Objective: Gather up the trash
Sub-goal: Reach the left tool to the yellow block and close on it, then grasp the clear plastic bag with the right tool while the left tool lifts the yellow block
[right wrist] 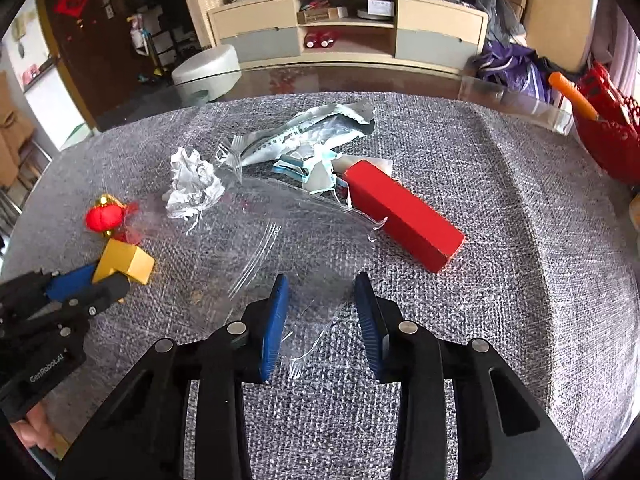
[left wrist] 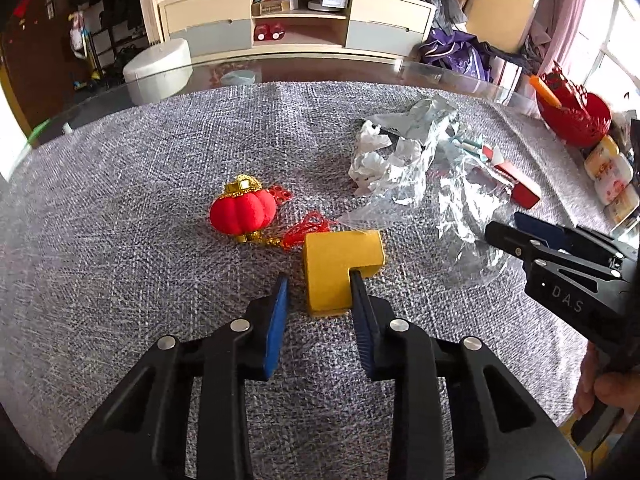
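Left gripper (left wrist: 318,280) straddling yellow block (left wrist: 340,268): right pad touching notch, left pad short of it, no firm grip visible. Right gripper (right wrist: 322,280) half open over clear bag (right wrist: 280,248), clamping nothing. Trash, paper wad (right wrist: 192,184) and wrapper (right wrist: 304,132), lying mid-table beside red box (right wrist: 404,216). Grey cloth (right wrist: 500,280) around offering free room; far table edge well apart.

**A lived-in home living room**

A low media cabinet (left wrist: 296,20) in cream and grey runs along the far wall, its top heaped with clutter. A round white stool (left wrist: 158,68) stands on the floor, bags and clothes (left wrist: 456,48) pile in the corner, and a glass-edged table (right wrist: 520,100) carries a grey woven cloth (left wrist: 160,200)
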Demonstrator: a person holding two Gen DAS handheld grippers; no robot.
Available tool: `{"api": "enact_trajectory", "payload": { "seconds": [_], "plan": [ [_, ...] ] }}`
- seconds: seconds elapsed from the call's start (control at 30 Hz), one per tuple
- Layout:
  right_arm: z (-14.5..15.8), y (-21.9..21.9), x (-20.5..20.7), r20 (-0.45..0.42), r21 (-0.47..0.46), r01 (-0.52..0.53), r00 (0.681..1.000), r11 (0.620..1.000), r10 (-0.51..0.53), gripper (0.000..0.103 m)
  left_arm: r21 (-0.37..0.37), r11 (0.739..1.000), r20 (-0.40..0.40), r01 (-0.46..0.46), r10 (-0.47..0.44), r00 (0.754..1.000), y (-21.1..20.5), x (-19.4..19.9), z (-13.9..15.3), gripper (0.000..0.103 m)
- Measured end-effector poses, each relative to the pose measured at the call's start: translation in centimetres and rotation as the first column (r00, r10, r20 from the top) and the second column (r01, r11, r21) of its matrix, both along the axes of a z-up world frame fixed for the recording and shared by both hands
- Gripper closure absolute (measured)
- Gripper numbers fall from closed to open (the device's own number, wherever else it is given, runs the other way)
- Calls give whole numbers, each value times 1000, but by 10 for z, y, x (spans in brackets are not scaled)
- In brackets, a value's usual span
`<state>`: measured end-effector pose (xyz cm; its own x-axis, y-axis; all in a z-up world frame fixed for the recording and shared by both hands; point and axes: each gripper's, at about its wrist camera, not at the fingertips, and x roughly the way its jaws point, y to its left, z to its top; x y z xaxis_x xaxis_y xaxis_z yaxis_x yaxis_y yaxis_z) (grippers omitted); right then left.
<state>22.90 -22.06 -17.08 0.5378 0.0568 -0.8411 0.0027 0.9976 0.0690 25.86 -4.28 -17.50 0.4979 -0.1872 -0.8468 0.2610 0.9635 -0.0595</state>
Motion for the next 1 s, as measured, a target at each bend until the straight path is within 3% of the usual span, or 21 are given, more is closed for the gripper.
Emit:
{"api": "enact_trajectory", "payload": {
  "seconds": [0.1,0.17,0.43,1.0],
  "plan": [
    [2,-4,-3,-9,46,13,1000,999,-13,72,1,1000,9,-2,2,1000,1,-3,0,85],
    [2,-5,-5,-14,76,13,1000,997,-12,93,-25,1000,1,5,-5,1000,3,-5,1,85],
    [4,-6,-20,-46,210,-21,998,977,31,97,-26,999,-2,33,-33,999,3,-23,2,85],
    [54,-24,-77,40,226,-15,999,974,6,98,-30,999,19,17,-16,1000,21,-88,32,85]
  ]
}}
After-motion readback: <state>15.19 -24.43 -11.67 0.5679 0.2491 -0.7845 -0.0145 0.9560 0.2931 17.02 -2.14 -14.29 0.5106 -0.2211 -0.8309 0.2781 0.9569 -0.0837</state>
